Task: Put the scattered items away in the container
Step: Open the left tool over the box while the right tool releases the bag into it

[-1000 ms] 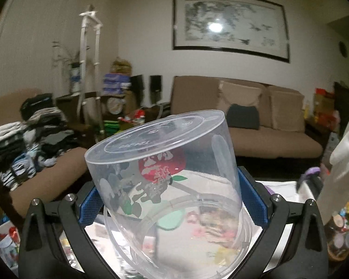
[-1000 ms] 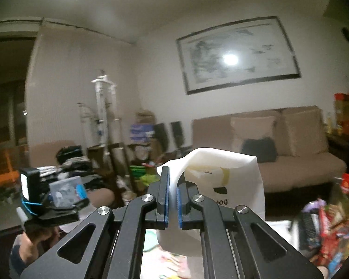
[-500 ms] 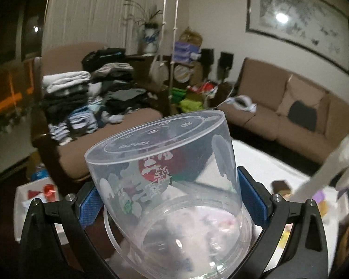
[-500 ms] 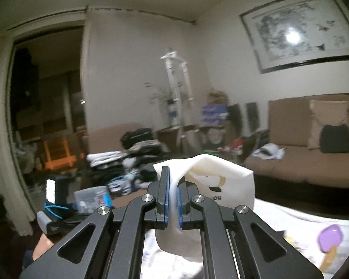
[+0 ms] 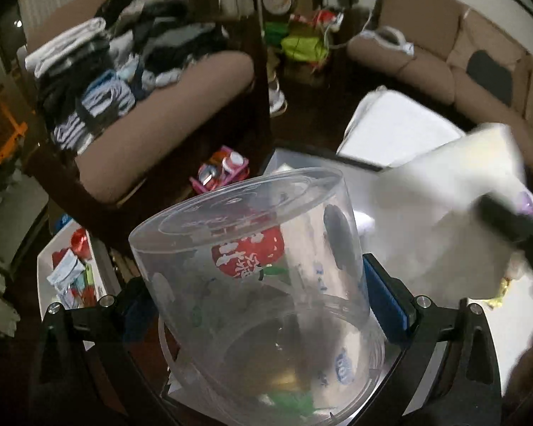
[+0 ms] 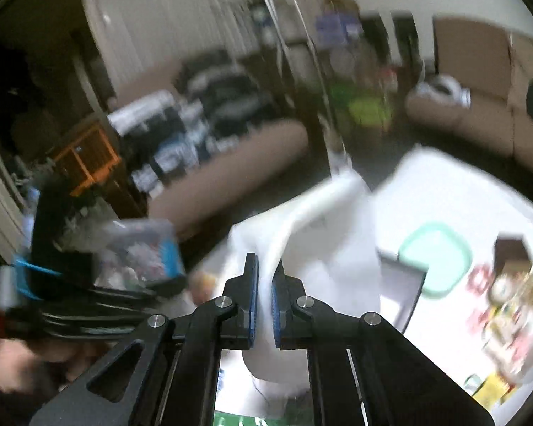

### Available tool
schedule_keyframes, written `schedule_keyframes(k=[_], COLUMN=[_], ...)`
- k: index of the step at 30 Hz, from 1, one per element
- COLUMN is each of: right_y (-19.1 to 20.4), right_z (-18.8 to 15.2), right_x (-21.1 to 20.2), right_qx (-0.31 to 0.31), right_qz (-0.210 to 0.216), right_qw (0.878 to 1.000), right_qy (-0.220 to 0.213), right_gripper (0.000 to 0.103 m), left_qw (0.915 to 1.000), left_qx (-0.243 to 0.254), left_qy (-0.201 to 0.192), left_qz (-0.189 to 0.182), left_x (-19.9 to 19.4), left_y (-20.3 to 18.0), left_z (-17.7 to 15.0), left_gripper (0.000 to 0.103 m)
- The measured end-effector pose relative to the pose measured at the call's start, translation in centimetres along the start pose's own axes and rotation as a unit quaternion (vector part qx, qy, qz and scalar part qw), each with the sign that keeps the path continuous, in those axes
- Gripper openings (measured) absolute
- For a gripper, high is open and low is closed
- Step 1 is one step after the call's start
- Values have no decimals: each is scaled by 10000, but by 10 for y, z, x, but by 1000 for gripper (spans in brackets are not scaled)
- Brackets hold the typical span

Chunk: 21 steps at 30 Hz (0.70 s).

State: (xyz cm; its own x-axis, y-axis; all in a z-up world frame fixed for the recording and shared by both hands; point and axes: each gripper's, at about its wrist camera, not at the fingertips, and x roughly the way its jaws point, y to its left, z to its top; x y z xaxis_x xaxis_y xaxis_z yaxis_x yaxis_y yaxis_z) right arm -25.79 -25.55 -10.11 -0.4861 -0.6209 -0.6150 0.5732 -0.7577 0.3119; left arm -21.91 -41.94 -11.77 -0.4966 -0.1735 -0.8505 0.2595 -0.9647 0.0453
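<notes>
your left gripper (image 5: 263, 305) pinches a clear plastic tub (image 5: 256, 266) by its sides, mouth toward the camera, above the near left edge of the white counter (image 5: 401, 131). your right gripper (image 6: 263, 305) is pressed together on a white bag (image 6: 323, 248) over the counter, right of the tub.

Clear printed tub (image 5: 252, 277) – clamped, tilted; white bag (image 6: 312, 248) – pinched, apparently soft, blurred.
</notes>
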Motion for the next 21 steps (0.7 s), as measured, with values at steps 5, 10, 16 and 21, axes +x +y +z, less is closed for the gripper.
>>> schedule_keyframes(k=[5, 10, 16, 21], right_y=[-17, -28, -28, -43], right_z=[-17, -19, -15, -7], right_x=[38, 39, 6, -23], right_qx=[89, 174, -335, -232], right_qz=[-191, -440, -1034, -1165], right_qw=[9989, 9967, 9934, 9928], right_qy=[418, 652, 376, 116], right_gripper=[9, 40, 76, 76], left_qw=[9996, 9987, 9984, 9984], left_qx=[-89, -279, -204, 20], left_qy=[204, 381, 492, 486], left_qz=[154, 171, 195, 281], left_x=[14, 19, 13, 10], left_y=[4, 11, 6, -8], left_z=[-5, -3, -3, -4], left_gripper=[101, 102, 103, 103])
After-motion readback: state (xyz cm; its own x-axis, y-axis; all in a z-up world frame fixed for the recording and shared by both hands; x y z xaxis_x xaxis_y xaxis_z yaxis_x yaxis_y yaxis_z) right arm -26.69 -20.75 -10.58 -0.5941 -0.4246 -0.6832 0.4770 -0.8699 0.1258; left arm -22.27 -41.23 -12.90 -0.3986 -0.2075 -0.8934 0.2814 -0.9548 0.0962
